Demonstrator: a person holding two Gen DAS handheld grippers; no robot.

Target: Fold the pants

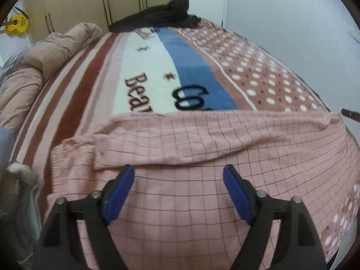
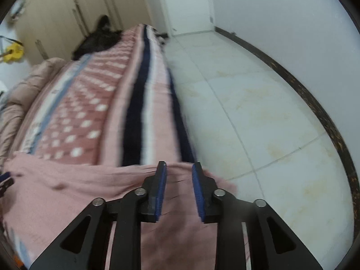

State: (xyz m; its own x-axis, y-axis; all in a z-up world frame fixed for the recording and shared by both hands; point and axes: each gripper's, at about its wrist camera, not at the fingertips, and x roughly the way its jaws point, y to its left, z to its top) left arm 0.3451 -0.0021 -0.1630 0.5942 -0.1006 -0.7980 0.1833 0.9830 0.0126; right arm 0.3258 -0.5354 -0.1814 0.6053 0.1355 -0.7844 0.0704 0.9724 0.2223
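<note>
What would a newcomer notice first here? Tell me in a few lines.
The pink checked pants spread across the near end of the bed, under the open left gripper. Behind them lies the blanket with its big lettering, blue band and dots. The right gripper is open at the pants' edge, by the tiled floor.

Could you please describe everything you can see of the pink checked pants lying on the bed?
The pants are soft-looking pink fabric with a thin dark grid. They lie spread across the near end of the patterned blanket, one layer folded over the other, with a gathered waistband at the left. The left gripper hovers open above them, holding nothing. In the blurred right wrist view, the right gripper is open over their right end, near the bed's edge by the tiled floor.
</note>
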